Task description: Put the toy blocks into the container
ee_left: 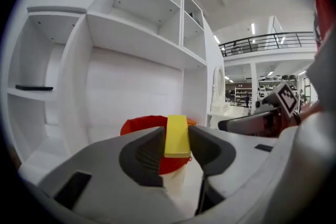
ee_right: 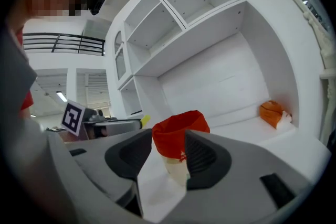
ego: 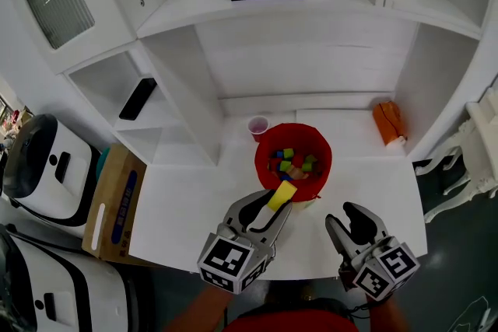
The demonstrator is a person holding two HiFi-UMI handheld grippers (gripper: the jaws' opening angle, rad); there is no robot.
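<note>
My left gripper (ego: 278,203) pinches a yellow rectangular toy block (ego: 283,194) between its pads, end-on, so the block sticks out past the jaw tips. In the head view the block sits right at the near edge of the round red fabric-lined container (ego: 261,160), which stands on the white desk surface (ego: 187,202) and already holds a heap of small coloured blocks (ego: 292,164). My right gripper (ego: 345,220) hangs to the right of the container, clear of it, jaws spread with nothing between them. A small pink cup (ego: 257,126) stands just behind the container; an orange bag (ego: 387,122) lies by the right wall.
</note>
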